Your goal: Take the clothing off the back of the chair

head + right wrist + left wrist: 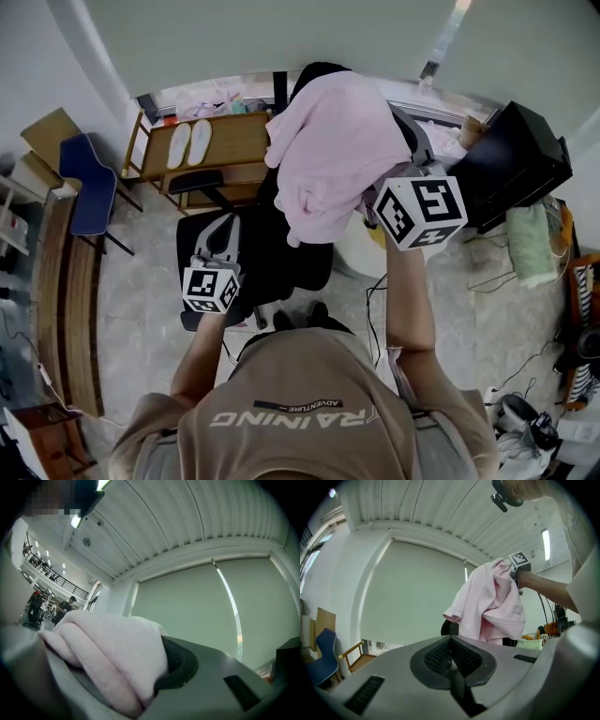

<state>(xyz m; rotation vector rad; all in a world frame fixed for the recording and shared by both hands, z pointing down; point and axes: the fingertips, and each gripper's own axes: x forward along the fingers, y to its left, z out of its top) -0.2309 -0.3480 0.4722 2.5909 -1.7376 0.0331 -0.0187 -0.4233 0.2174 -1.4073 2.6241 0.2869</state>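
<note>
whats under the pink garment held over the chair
The black chair: its seat and the top of its back show around the pink garment; the backrest's middle is covered.

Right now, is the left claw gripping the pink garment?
No, the left claw is shut on nothing; the pink garment hangs from the right claw.

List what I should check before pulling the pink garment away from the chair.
1. Right hand-held gripper shut on pink garment: ok, a thick fold fills the jaws.
2. Left hand-held gripper free: ok, jaws together, nothing between.
3. Garment clear of black office chair back: cannot tell, the cloth hangs in front of it.
4. Garment hem off the floor: ok.
</note>
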